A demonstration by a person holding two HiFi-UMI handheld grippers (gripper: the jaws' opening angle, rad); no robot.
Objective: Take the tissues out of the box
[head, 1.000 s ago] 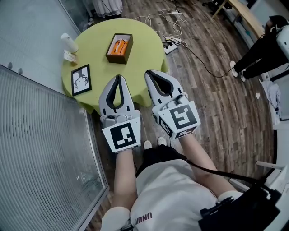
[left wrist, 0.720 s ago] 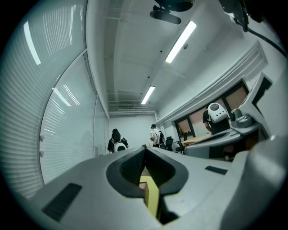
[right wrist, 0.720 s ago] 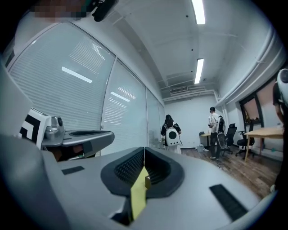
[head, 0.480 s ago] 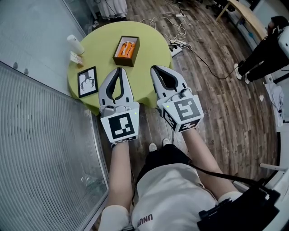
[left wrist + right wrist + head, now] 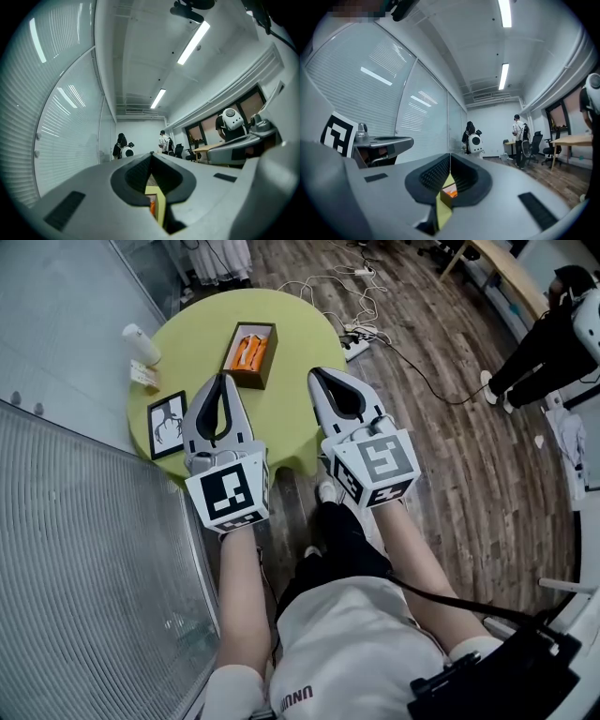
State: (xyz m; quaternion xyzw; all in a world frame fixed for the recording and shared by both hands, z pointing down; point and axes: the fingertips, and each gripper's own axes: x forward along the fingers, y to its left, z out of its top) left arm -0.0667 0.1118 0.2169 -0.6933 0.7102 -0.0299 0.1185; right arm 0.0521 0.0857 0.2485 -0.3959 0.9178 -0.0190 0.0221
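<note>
Both grippers have drifted forward over the last second and now hang over the near edge of the round green surface (image 5: 281, 418). A second ago they were short of it, at the centre of the frame. The left gripper (image 5: 222, 379) has gained the most. Its tip now sits just below and left of the box (image 5: 234, 337), and just right of the picture frame (image 5: 167, 426). The right gripper (image 5: 315, 375) hovers to the right of the box, a little further off.

Both pairs of jaws are pressed together with nothing between them; each gripper view shows only a sliver of green surface and orange through the loop behind the tips.

The box lies open in the upper middle of the head view, and the orange contents (image 5: 248, 351) inside are presumably the tissues, untouched. A white bottle (image 5: 141, 343) stands at the far left edge.

This reads as the approach stage: the jaws must spread before either gripper can take anything out.
</note>
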